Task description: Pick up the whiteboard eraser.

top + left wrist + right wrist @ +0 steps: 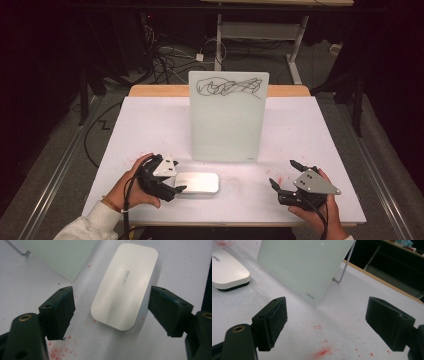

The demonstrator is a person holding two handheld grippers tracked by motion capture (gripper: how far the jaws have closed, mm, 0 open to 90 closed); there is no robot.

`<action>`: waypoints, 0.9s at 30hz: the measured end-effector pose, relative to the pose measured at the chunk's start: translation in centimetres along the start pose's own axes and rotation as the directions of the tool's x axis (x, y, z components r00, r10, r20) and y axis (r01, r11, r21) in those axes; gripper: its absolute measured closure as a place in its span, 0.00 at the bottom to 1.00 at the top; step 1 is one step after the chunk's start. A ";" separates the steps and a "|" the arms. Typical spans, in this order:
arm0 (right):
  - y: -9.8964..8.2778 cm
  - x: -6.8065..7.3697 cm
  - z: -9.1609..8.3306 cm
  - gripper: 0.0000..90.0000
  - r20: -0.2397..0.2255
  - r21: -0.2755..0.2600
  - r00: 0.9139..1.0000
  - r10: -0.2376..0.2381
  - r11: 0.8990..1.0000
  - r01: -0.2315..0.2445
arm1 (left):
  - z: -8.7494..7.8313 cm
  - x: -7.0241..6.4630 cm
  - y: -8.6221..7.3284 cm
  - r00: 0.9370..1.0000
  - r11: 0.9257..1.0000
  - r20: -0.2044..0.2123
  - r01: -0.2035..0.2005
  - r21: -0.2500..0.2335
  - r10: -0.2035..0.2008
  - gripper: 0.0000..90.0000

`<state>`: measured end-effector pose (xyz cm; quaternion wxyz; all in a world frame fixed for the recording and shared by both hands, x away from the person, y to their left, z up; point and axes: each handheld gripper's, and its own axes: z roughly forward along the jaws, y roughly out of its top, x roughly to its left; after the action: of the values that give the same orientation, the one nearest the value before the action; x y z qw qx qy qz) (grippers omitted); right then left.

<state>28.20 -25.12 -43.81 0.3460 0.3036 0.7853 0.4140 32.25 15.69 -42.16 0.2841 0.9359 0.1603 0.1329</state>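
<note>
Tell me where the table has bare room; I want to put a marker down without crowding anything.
Bare patches: left and right of the upright frosted glass board, out to the white table edges, and between the white rounded eraser and right gripper. Crowded: front left, where the left gripper, jaws open, flanks the eraser.

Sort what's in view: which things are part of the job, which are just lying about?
Job:
- flat white rounded-rectangle eraser, between the open left gripper jaws, not yet gripped
- upright frosted glass board with black scribble

Lying about:
- red marker stains on the white table
- cables on the floor
- open right gripper, idle
</note>
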 end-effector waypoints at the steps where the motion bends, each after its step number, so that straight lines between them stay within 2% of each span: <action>1: 0.0 0.0 0.1 0.20 0.000 -0.001 1.000 -0.001 1.000 0.001 | 0.4 0.1 0.4 1.000 1.000 0.015 -0.003 0.013 0.003 0.22; 3: 0.1 0.0 0.2 0.20 -0.003 -0.001 1.000 0.001 1.000 -0.001 | 1.3 0.0 1.0 0.999 0.999 0.037 -0.023 0.028 0.022 0.22; 4: 0.2 0.0 0.4 0.20 -0.013 -0.003 1.000 -0.002 1.000 0.002 | 2.0 0.0 1.5 0.997 0.998 0.059 -0.047 0.042 0.045 0.22; 6: 0.2 0.1 0.6 0.20 -0.020 -0.001 1.000 -0.004 1.000 0.004 | 2.5 0.0 1.8 0.996 0.997 0.072 -0.056 0.056 0.052 0.22; 8: 0.2 0.2 0.8 0.20 -0.026 0.006 1.000 -0.010 1.000 0.010 | 3.9 0.1 2.6 0.992 0.994 0.104 -0.075 0.081 0.067 0.22; 10: 0.3 0.3 0.9 0.20 -0.034 0.009 0.999 -0.015 1.000 0.015 | 4.3 0.2 2.8 0.991 0.993 0.109 -0.082 0.089 0.072 0.22; 11: 0.3 0.3 1.0 0.20 -0.036 0.009 0.999 -0.021 1.000 0.021 | 5.1 0.2 3.3 0.988 0.990 0.134 -0.095 0.102 0.081 0.22; 13: 0.3 0.4 1.0 0.21 -0.044 0.009 0.999 -0.025 1.000 0.025 | 5.8 0.2 3.7 0.983 0.988 0.159 -0.112 0.110 0.094 0.22; 14: 0.3 0.4 1.0 0.21 -0.047 0.011 0.999 -0.027 1.000 0.028 | 5.8 0.2 3.7 0.983 0.988 0.159 -0.112 0.110 0.094 0.22; 15: 0.3 0.4 1.1 0.21 -0.048 0.013 0.998 -0.027 1.000 0.027 | 6.3 0.1 4.0 0.980 0.985 0.171 -0.127 0.121 0.105 0.22; 18: 0.2 0.3 1.2 0.21 -0.066 0.015 0.998 -0.019 1.000 0.020 | 7.1 0.2 4.2 0.975 0.982 0.195 -0.135 0.133 0.108 0.23; 22: 0.2 0.5 1.2 0.22 -0.069 0.023 0.997 -0.040 0.999 0.042 | 7.4 0.3 4.2 0.969 0.979 0.214 -0.157 0.133 0.127 0.25; 25: 0.2 0.5 1.1 0.22 -0.072 0.016 0.996 -0.043 0.999 0.044 | 6.9 0.6 4.1 0.971 0.983 0.210 -0.142 0.120 0.115 0.28; 27: 0.2 0.5 1.2 0.22 -0.077 0.019 0.997 -0.031 0.999 0.032 | 6.9 0.8 4.0 0.973 0.983 0.203 -0.140 0.123 0.113 0.30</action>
<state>28.87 -24.10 -44.23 0.3189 0.2784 0.8069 0.4120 36.16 9.50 -45.29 0.2249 0.9699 0.0801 0.0472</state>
